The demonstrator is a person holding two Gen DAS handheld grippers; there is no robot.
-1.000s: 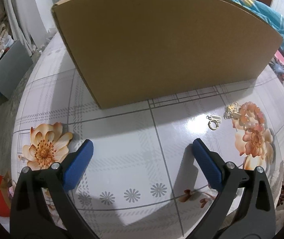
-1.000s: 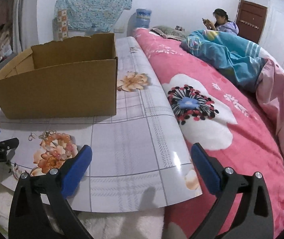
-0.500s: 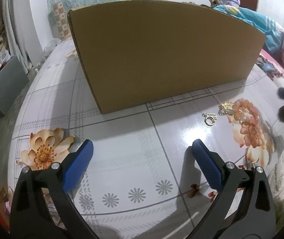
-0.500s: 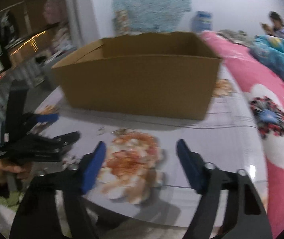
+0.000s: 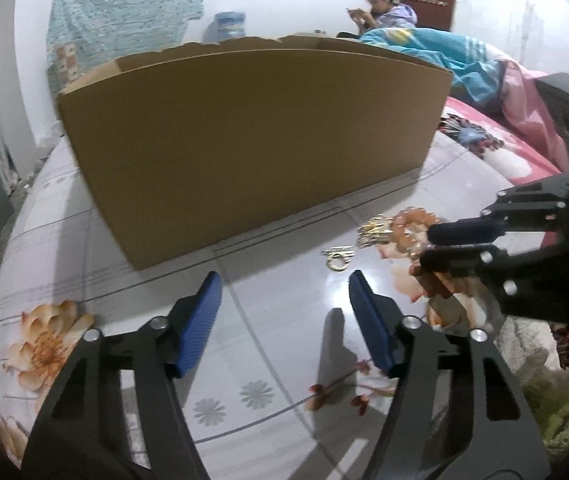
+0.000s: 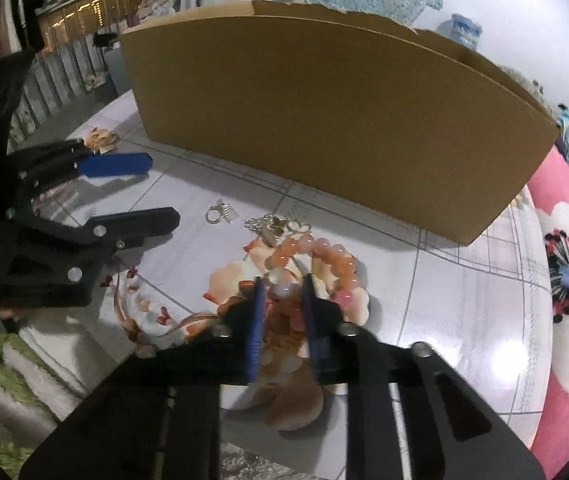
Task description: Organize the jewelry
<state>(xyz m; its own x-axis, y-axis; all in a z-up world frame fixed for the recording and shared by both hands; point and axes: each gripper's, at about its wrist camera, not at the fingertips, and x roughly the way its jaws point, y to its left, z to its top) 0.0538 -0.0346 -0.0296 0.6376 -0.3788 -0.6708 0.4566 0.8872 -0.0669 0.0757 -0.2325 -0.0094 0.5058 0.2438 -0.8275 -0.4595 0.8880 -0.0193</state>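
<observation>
Two grippers are over the white floral-print table (image 5: 132,240) in front of the large brown cardboard box (image 5: 252,140) that fills the upper middle of both views. My left gripper (image 5: 284,292) has its blue-padded fingers (image 5: 198,320) spread wide apart with nothing between them, above bare tabletop at the lower centre of the left wrist view.

My right gripper (image 6: 282,292) has its fingers (image 6: 258,320) drawn narrow around the near side of the orange and pink beaded bracelet (image 6: 324,260), a pale bead sitting right between the pads at the centre of the right wrist view. Whether the pads actually press the beads I cannot tell. The bracelet lies on a printed orange flower on the table.

Just beyond the bracelet, toward the box, lies a small tangle of gold-coloured chain jewelry (image 6: 276,226). To its left, apart from it, a small gold ring with a charm (image 6: 220,214) rests on the table, near the tip of my left gripper as seen at the left of that view.
</observation>
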